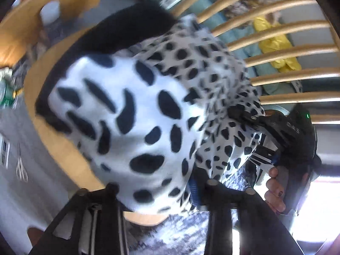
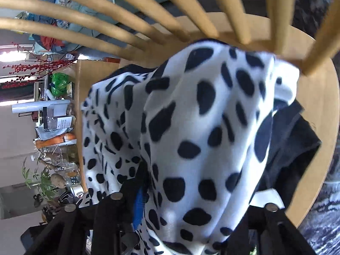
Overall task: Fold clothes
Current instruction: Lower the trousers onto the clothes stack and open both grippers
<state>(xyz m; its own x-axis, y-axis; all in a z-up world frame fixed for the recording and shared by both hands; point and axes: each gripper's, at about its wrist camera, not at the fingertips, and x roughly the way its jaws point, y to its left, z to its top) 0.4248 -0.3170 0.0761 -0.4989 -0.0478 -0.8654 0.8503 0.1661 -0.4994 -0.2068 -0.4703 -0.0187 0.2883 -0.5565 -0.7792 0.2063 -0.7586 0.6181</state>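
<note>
A white garment with black spots (image 1: 136,114) hangs between both grippers above a round wooden chair seat (image 1: 63,148). My left gripper (image 1: 157,193) is shut on one edge of it, the cloth bunched between the fingers. In the left wrist view the right gripper (image 1: 240,110) pinches the far edge, held by a hand. In the right wrist view the spotted garment (image 2: 191,138) fills the middle and my right gripper (image 2: 191,208) is shut on it. A dark garment (image 2: 293,140) lies under it on the chair seat (image 2: 318,110).
The chair's wooden back spindles (image 1: 276,29) stand close behind the cloth and show in the right wrist view (image 2: 148,21). A patterned grey rug (image 1: 180,233) lies below. A cluttered table with plants (image 2: 53,148) is to the side. Scissors (image 1: 21,167) lie on a grey surface.
</note>
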